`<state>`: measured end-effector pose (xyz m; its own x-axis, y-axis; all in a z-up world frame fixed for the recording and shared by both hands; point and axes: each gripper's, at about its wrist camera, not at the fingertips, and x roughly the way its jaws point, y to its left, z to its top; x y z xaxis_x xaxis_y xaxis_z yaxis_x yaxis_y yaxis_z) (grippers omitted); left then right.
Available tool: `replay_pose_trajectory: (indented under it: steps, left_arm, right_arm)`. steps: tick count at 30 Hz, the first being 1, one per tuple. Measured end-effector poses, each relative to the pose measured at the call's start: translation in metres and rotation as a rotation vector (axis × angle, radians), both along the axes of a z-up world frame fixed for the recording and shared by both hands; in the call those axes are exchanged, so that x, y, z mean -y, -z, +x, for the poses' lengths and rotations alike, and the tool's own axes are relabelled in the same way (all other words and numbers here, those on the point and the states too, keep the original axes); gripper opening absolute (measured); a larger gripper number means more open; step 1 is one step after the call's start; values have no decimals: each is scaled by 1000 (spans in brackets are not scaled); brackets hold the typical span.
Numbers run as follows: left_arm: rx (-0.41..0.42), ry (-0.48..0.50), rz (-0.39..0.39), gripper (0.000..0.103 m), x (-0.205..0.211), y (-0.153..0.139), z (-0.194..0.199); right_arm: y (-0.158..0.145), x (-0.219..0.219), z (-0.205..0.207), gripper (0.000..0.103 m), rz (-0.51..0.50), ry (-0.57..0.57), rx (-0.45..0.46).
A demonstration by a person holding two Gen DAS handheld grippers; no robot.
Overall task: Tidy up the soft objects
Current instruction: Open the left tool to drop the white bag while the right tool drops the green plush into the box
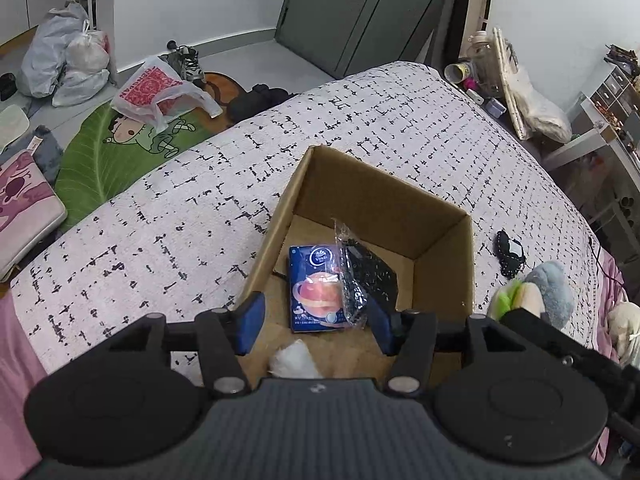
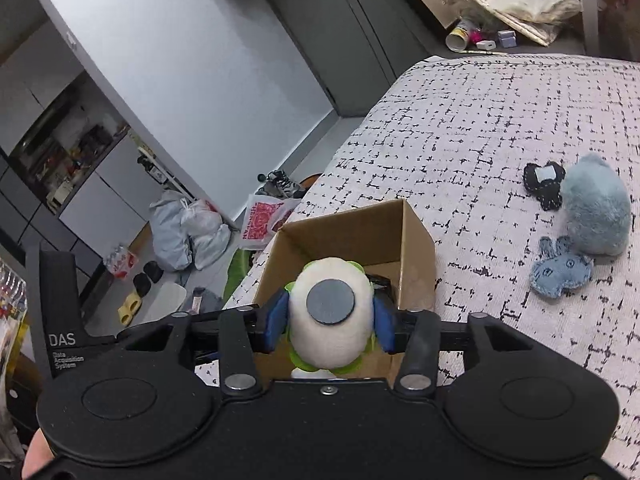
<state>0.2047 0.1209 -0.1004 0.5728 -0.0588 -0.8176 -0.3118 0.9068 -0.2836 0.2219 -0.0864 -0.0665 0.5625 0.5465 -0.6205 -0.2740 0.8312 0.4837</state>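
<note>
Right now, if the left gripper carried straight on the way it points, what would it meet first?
Probably the blue tissue pack lying in the cardboard box, with the crinkled clear wrapper overlapping its right side. The left gripper is open above them; depth is unclear.

"DAS Data Acquisition System" on black device (image 2: pixel 60 320).

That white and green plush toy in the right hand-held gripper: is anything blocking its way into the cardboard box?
Nothing visible does. The plush toy sits right above the open cardboard box, whose top has no lid or flap across it.
</note>
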Motion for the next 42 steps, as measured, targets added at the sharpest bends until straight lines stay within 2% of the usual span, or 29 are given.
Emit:
replay_pose_trajectory:
  steps: [3,4,9,14,18,25,29,35,42]
  left_arm:
    - [1,1,6,57,3,-7,-2]
    - [5,0,10,60,3,-9,-4]
    - [28,5,88,81,12,-25,-11]
    - [48,46,92,85,23,-36,-16]
    - [56,53,91,86,34,-41,-22]
    - [90,82,101,86,57,-55,-32]
    - [93,91,105,86,68,-59,-33]
    - [109,93,109,86,86,-66,-33]
    - [118,111,105,86,115,-70,-32]
  right_arm:
    - [-8,3,0,50,-6,-20,13]
    - [-11,6,0,54,-10,-18,17]
    - [-21,26,-10,70,-59,19,53]
    - [-22,57,-23,86,-75,68,58]
    - [-22,81,-30,89,-89,115,59]
    - [-22,115,-41,102,-110,167,72]
    - [-19,135,-42,103,-103,212,83]
    - [-1,163,-50,103,23,301,100]
    - [7,190,-56,103,80,347,90]
